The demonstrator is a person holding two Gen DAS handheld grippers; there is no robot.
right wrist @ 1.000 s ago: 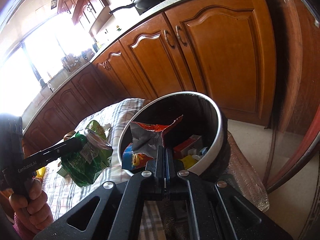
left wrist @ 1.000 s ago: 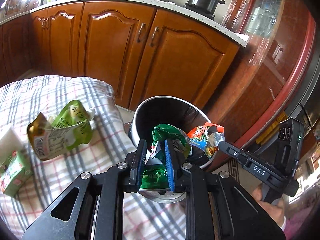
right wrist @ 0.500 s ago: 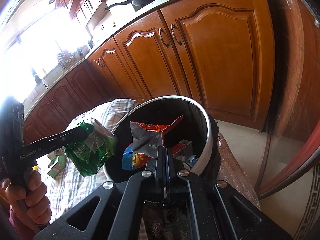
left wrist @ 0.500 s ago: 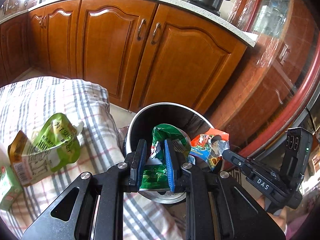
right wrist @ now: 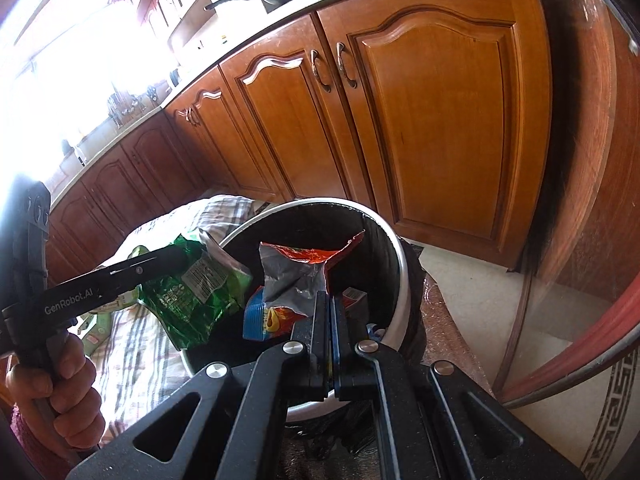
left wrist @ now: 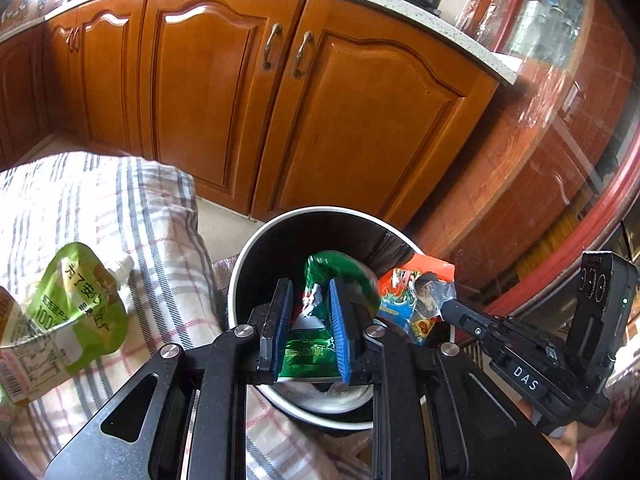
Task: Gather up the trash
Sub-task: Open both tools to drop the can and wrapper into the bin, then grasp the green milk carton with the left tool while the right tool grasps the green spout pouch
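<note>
Room around the round white-rimmed trash bin with its black liner (left wrist: 240, 280) is tight: wooden cabinet doors (left wrist: 224, 92) fill the upper frame, a plaid-covered cushion (left wrist: 160, 240) presses its left rim. At lower centre, the left gripper (left wrist: 310, 332) is clamped on a crumpled green foil snack bag (left wrist: 336, 272), held over the bin mouth. The right gripper (right wrist: 331, 320), its jaws pressed together on a torn red-and-silver chip bag (right wrist: 296, 280), holds that over the same bin. A light-green spouted drink pouch (left wrist: 76, 312) lies on the cushion at left, partly cut off. Items deep inside the bin are hard to make out.
</note>
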